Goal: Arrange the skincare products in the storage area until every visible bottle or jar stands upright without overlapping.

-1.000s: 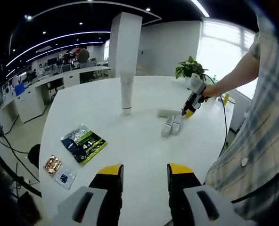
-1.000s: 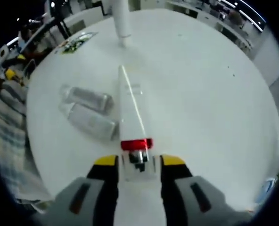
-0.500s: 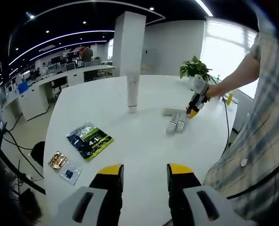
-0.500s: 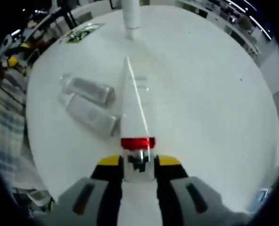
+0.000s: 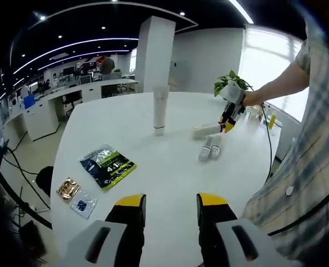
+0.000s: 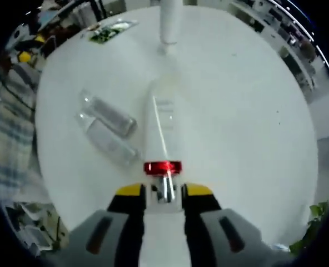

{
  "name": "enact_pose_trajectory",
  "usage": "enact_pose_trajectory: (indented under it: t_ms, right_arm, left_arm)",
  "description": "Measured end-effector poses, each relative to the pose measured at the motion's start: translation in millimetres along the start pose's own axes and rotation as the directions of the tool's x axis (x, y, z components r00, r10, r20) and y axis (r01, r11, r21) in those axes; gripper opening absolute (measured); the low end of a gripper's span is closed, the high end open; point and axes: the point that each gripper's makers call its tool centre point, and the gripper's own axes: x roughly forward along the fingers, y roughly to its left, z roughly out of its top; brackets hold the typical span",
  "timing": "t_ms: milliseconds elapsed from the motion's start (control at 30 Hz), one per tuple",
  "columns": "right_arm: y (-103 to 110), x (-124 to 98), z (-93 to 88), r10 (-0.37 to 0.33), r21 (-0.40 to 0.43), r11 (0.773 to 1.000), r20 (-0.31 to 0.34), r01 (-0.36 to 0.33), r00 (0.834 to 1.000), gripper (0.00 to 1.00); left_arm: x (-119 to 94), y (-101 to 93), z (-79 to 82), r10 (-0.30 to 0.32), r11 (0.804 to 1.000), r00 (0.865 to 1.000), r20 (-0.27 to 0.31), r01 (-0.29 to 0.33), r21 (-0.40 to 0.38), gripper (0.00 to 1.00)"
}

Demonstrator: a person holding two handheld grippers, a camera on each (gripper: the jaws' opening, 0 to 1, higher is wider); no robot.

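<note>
White table (image 5: 170, 172) carries everything. Near its middle a tall tube (image 5: 160, 111) stands upright. Just right of that tube, the right gripper (image 6: 163, 192) pinches a long tube (image 6: 161, 130) by its red-banded end, above the tabletop. Beside the long tube, two clear bottles (image 6: 109, 129) lie flat, touching. Left gripper (image 5: 170, 203) hovers spread, holding nothing.

Open-plan office. White square pillar (image 5: 155, 51) far ahead of left claw, white wall (image 5: 209, 55) right of it. Bright window (image 5: 264, 67) further right. Curved ceiling light strips (image 5: 70, 47) upper left, white desks (image 5: 48, 108) beneath. Potted plant (image 5: 229, 83) near window.
</note>
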Motion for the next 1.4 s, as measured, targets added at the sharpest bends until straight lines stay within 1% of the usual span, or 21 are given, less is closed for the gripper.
enact_pose_trajectory:
  t_ms: [133, 333, 400, 467, 500, 533, 567, 633, 700, 833, 867, 1000, 1100, 1233, 1300, 1367, 1400]
  right_arm:
    - [-2, -12, 12.2, 0.001, -0.038, 0.999, -0.010, -0.002, 1.000, 0.23]
    - [0, -26, 30.7, 0.003, -0.122, 0.993, -0.043, -0.008, 0.999, 0.23]
    - [0, -31, 37.2, -0.004, -0.186, 0.983, -0.080, -0.011, 0.997, 0.23]
    - [2, -34, 45.7, -0.006, -0.219, 0.976, -0.092, -0.014, 0.996, 0.23]
    - [3, -35, 48.3, -0.001, -0.223, 0.975, -0.100, -0.022, 0.995, 0.23]
    - [3, -35, 51.2, -0.004, -0.240, 0.970, -0.109, -0.022, 0.994, 0.23]
    - [3, -36, 53.6, -0.002, -0.265, 0.964, -0.133, -0.034, 0.991, 0.23]
    - [4, -38, 60.0, 0.002, -0.286, 0.957, -0.155, -0.046, 0.988, 0.23]
    - [3, -40, 67.4, -0.007, -0.317, 0.947, -0.163, -0.046, 0.987, 0.23]
    - [2, -41, 75.3, -0.006, -0.340, 0.939, -0.186, -0.058, 0.982, 0.23]
    - [2, -42, 78.1, -0.007, -0.357, 0.932, -0.196, -0.065, 0.981, 0.23]
    - [3, -45, 85.7, -0.006, -0.379, 0.922, -0.215, -0.078, 0.977, 0.23]
    - [3, -46, 91.7, -0.023, -0.423, 0.903, -0.224, -0.076, 0.974, 0.24]
    - [6, -47, 97.1, -0.020, -0.438, 0.894, -0.245, -0.092, 0.969, 0.24]
    - [8, -48, 99.4, -0.019, -0.453, 0.885, -0.258, -0.104, 0.966, 0.24]
    - [8, -48, 99.7, -0.025, -0.469, 0.876, -0.282, -0.116, 0.959, 0.24]
    - [9, -48, 101.5, -0.028, -0.477, 0.871, -0.282, -0.115, 0.959, 0.24]
  left_arm:
    - [1, 0.6, 1.7, 0.000, 1.000, 1.000, 0.012, 0.000, -0.003, 0.37]
    - [0, 3.2, 2.5, 0.005, 1.000, 1.000, 0.030, -0.005, -0.013, 0.37]
    - [-1, 4.8, 0.9, 0.010, 1.000, 0.999, 0.033, -0.009, -0.020, 0.37]
    - [-2, 6.1, -0.3, 0.013, 1.000, 0.999, 0.037, -0.012, -0.025, 0.37]
    - [-2, 6.4, -0.8, 0.014, 1.000, 0.999, 0.037, -0.013, -0.028, 0.37]
    - [-2, 6.6, -1.0, 0.015, 0.999, 0.999, 0.036, -0.014, -0.029, 0.37]
    - [-3, 6.8, -1.1, 0.016, 0.999, 0.999, 0.037, -0.015, -0.029, 0.37]
    - [-3, 8.1, -1.8, 0.018, 0.999, 0.999, 0.040, -0.016, -0.031, 0.37]
    - [-3, 9.5, -2.3, 0.020, 0.999, 0.999, 0.041, -0.018, -0.037, 0.37]
    - [-5, 10.0, -0.1, 0.025, 0.999, 0.998, 0.049, -0.022, -0.046, 0.37]
    - [-6, 10.5, -0.4, 0.026, 0.999, 0.998, 0.052, -0.024, -0.043, 0.37]
    - [-8, 13.2, -1.8, 0.035, 0.998, 0.998, 0.053, -0.032, -0.051, 0.37]
    - [-9, 15.4, -1.9, 0.043, 0.998, 0.998, 0.056, -0.040, -0.058, 0.37]
    - [-10, 15.9, -1.1, 0.046, 0.997, 0.997, 0.059, -0.042, -0.061, 0.37]
    - [-11, 16.1, -0.1, 0.047, 0.997, 0.997, 0.060, -0.044, -0.060, 0.37]
    - [-12, 16.8, 1.4, 0.049, 0.997, 0.997, 0.064, -0.045, -0.062, 0.37]
    - [-12, 17.1, 1.8, 0.050, 0.997, 0.997, 0.065, -0.046, -0.061, 0.37]
